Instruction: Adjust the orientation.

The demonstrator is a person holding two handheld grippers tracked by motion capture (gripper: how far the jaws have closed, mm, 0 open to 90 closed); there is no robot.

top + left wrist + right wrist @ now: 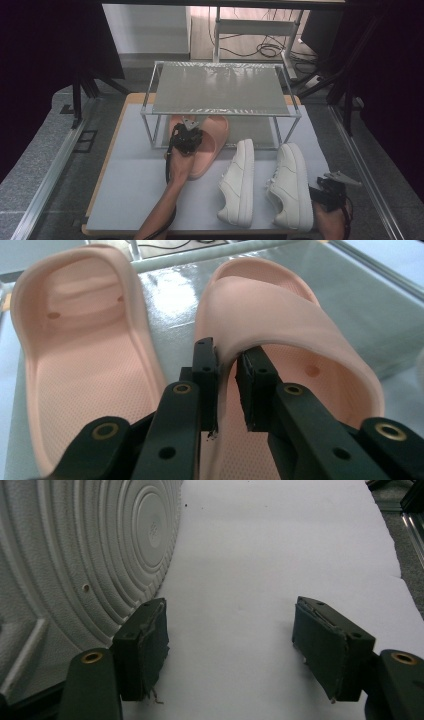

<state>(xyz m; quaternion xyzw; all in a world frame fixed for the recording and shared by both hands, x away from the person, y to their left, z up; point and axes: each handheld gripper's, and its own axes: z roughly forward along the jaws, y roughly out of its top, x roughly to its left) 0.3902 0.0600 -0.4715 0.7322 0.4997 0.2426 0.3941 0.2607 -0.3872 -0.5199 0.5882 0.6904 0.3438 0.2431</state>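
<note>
Left tongs (226, 385) pinch the strap edge of 1 pink slipper (295, 340), at the lower shelf of the metal rack (220, 112) on the bench (130, 185); a 2nd slipper (80, 365) lies just beside. Right tongs (230, 645) gape empty beside a white sneaker (292, 185).

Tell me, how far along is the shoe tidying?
One pink slipper already lies on the rack's lower shelf. The left gripper is clamped on the second slipper's strap, beside the first. Two white sneakers lie on the table, untouched; the right gripper is open beside one.
</note>
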